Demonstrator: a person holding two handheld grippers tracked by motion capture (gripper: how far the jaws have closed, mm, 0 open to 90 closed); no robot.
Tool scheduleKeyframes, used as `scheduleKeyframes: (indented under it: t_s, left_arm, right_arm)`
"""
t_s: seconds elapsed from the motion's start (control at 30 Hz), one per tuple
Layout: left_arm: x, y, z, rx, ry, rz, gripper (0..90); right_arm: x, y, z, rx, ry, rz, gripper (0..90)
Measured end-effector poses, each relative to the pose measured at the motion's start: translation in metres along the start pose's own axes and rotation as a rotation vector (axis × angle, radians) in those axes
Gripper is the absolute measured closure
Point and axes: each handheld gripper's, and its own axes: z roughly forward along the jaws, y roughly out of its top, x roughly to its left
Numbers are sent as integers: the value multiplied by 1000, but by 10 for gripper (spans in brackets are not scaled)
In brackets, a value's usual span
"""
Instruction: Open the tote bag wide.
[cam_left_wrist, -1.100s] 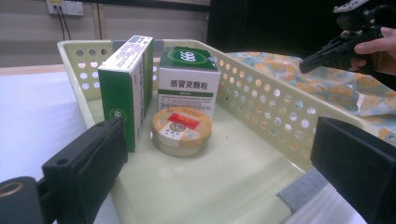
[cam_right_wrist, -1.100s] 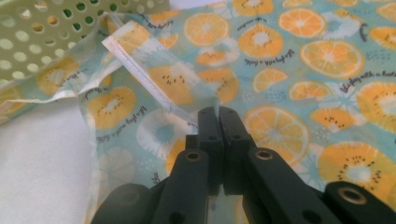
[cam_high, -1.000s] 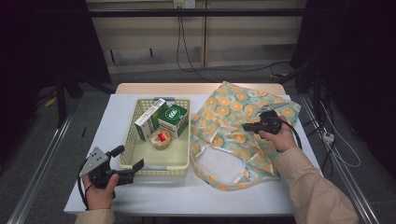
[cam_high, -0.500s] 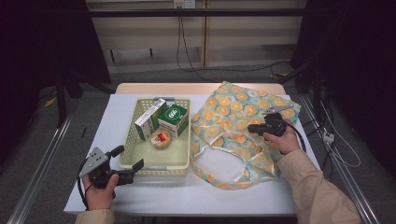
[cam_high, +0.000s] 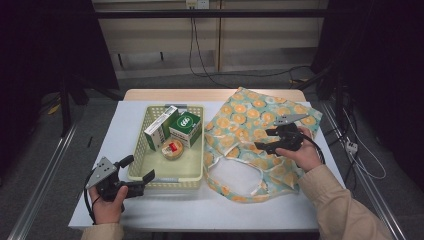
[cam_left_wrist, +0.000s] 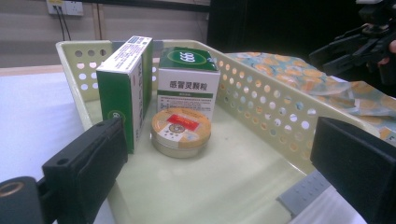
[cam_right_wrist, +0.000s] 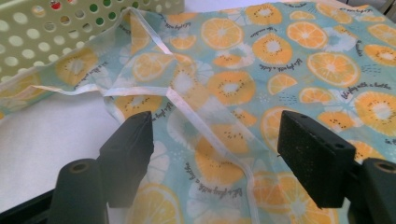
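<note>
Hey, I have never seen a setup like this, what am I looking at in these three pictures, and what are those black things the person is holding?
A person sits at a white table holding hand-held tongs in each hand, each with two black jaws and its own camera. The high view looks down from above. There the left tongs sit by the near edge of a pale yellow basket, and the right tongs hover over a fruit-print cloth bag.

The left gripper view looks along its open jaws into the basket: two green and white boxes and a round tin.

The right gripper view looks down on the bag; its jaws have just been opening and stand apart above the bag's white-edged handle. Neither tongs hold anything.
</note>
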Motion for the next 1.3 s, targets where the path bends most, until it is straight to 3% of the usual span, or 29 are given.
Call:
scheduleKeyframes:
  t_s: [0.13,0.3,0.53,0.8,1.03,1.13,1.3]
  left_arm:
    - [0,0,0,-5,1,-10,37]
    - [0,0,-1,-6,3,-4,38]
    - [-1,-1,-2,-7,4,-10,37]
    - [-1,-1,-1,-7,4,-7,37]
    - [0,0,-1,-8,-2,-10,37]
    - [0,-1,-1,-4,-1,-9,37]
    - [1,-1,-1,-6,2,-8,37]
  right_arm:
    - [4,3,-8,-18,3,6,248]
    - [13,2,-12,0,16,-13,251]
    - [35,-8,-4,17,77,-56,270]
    - [48,-18,5,39,118,-77,298]
    - [56,-22,7,70,154,-101,401]
    - [58,-25,7,67,182,-103,530]
    - [58,-30,10,98,164,-122,599]
